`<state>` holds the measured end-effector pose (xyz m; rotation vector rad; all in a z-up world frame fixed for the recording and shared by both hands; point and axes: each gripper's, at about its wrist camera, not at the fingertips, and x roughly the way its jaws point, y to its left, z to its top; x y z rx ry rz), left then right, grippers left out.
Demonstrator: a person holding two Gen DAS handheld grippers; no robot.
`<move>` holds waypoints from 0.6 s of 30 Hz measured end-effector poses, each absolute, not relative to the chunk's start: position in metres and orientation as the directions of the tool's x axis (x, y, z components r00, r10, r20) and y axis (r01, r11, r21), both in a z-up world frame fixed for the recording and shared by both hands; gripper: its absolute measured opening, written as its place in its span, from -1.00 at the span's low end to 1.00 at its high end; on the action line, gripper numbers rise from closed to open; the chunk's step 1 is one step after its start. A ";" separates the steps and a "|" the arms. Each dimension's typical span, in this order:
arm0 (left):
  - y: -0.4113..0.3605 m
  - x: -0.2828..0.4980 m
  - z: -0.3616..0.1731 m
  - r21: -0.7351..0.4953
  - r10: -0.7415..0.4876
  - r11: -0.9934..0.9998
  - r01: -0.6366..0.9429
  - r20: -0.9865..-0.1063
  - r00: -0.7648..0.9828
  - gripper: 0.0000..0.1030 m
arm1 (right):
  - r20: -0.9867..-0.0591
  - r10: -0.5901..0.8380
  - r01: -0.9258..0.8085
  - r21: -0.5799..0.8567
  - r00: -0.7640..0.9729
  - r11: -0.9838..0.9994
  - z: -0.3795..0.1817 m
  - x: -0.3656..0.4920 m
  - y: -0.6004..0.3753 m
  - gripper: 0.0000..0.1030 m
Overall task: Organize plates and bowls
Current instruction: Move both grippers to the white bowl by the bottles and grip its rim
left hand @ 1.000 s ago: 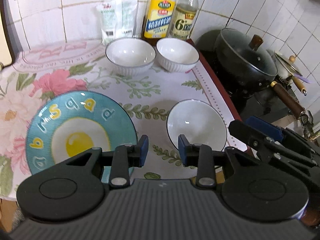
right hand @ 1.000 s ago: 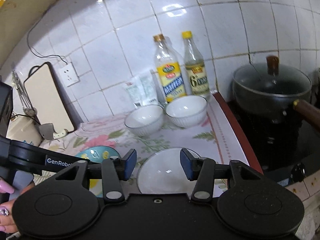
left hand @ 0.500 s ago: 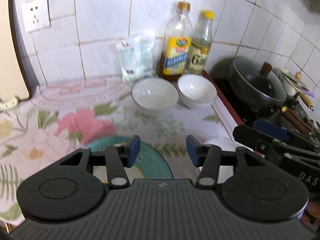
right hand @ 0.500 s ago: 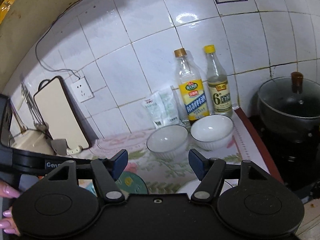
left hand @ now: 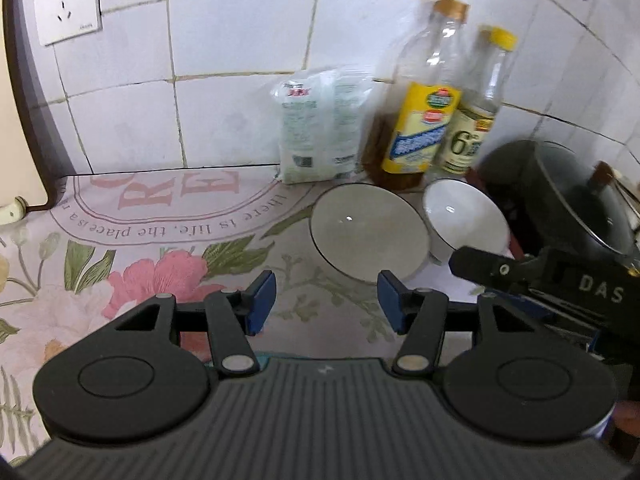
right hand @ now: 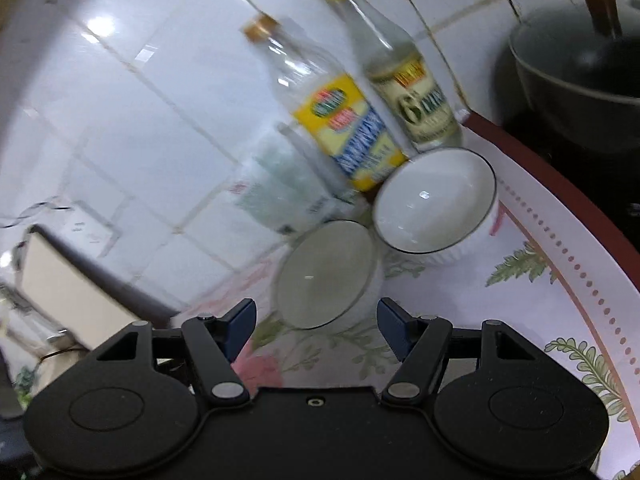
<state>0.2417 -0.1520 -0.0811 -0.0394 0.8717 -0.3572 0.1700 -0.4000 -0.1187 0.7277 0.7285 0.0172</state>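
Two white bowls with dark rims stand side by side on the floral cloth near the tiled wall: the left bowl (left hand: 366, 232) (right hand: 326, 274) and the right bowl (left hand: 464, 218) (right hand: 434, 200). My left gripper (left hand: 326, 300) hovers over the cloth just short of the left bowl, its jaws opening with nothing between them. My right gripper (right hand: 316, 322) is tilted and open, empty, with the left bowl just beyond its fingertips. Its black body (left hand: 560, 284) shows at the right of the left wrist view. A sliver of teal plate (left hand: 260, 358) peeks out under the left gripper.
Two bottles, one with a yellow label (left hand: 424, 120) and one with a yellow cap (left hand: 472, 128), and a white packet (left hand: 316, 132) stand against the wall behind the bowls. A dark lidded pot (left hand: 568, 200) sits on the stove to the right. A wall socket (left hand: 66, 4) is upper left.
Both grippers moved forward toward the two back bowls and opened wider. The teal plate and the near white bowl dropped out of view. The right gripper rolled, tilting its view.
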 end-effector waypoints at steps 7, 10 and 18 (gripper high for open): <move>-0.166 0.278 -0.106 -0.186 -0.312 0.945 0.271 -0.765 0.563 0.07 | -0.677 0.236 0.334 0.598 0.697 0.729 -0.148 0.214 -0.402 0.39; -0.172 0.292 -0.117 -0.192 -0.302 0.949 0.252 -0.785 0.540 0.07 | -0.697 0.233 0.357 0.590 0.678 0.725 -0.154 0.228 -0.401 0.39; -0.177 0.314 -0.141 -0.215 -0.262 0.965 0.150 -0.820 0.509 -0.09 | -0.740 0.216 0.447 0.583 0.637 0.678 -0.176 0.251 -0.404 0.19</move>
